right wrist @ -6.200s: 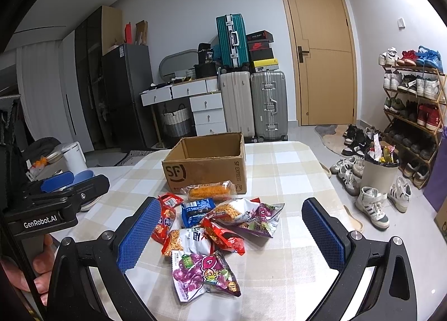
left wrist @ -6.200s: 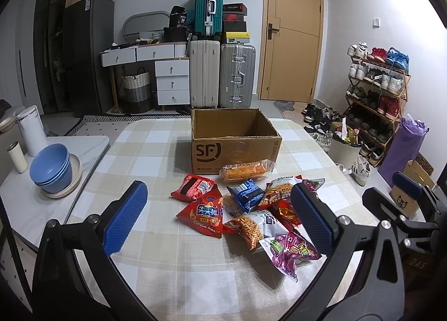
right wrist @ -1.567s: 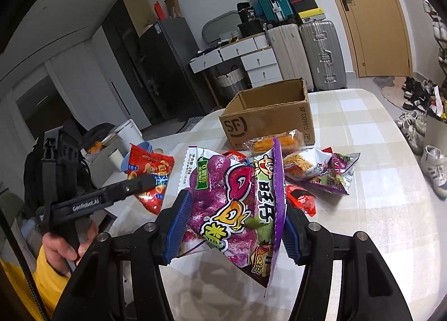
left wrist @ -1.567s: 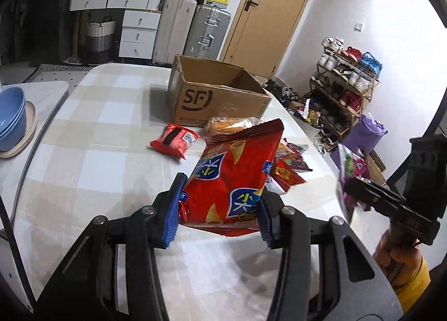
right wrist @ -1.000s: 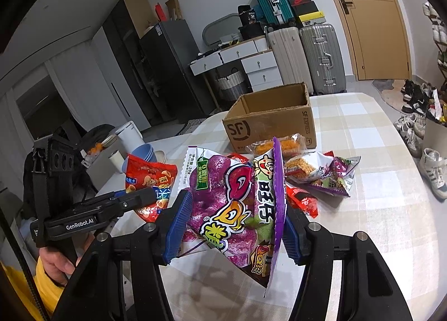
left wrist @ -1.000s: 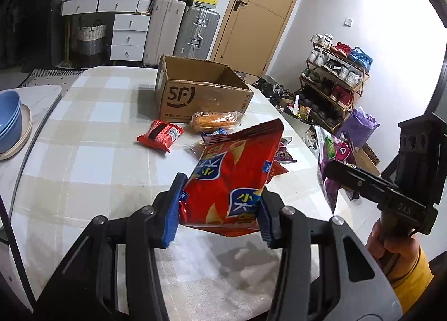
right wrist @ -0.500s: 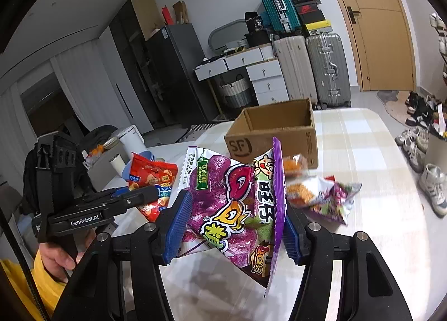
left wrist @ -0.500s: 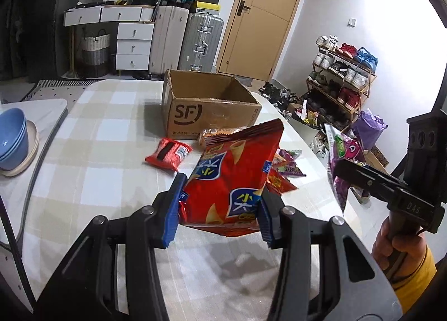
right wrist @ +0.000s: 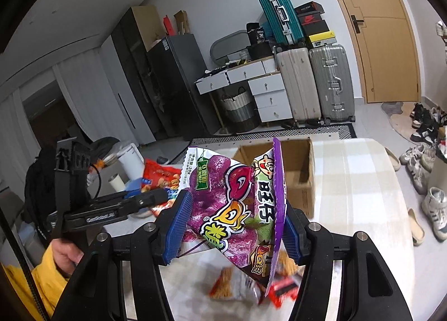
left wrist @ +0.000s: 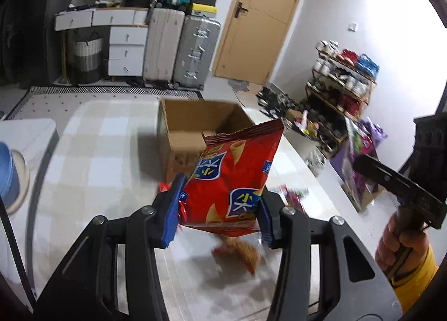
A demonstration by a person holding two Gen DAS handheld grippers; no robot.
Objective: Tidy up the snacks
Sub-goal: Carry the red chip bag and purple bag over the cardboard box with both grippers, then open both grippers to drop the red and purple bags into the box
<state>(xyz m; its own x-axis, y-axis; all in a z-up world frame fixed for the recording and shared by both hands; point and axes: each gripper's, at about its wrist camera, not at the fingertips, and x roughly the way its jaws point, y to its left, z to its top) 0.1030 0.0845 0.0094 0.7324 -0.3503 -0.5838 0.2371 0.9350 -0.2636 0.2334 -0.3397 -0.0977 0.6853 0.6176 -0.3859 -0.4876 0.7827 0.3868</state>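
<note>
Gripping a snack apiece, the left gripper (left wrist: 220,207) is pinching the red chip bag (left wrist: 233,178) and the right gripper (right wrist: 233,226) the purple candy bag (right wrist: 237,206), both hanging just short of the open cardboard box (left wrist: 195,125), seemingly for dropping in.

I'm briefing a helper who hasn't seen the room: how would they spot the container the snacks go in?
Find the table with the beige checked cloth. Toward its far end, before the silver suitcases, stands an open brown cardboard box. It is the only box on the table, flaps open, nothing visible inside.
</note>
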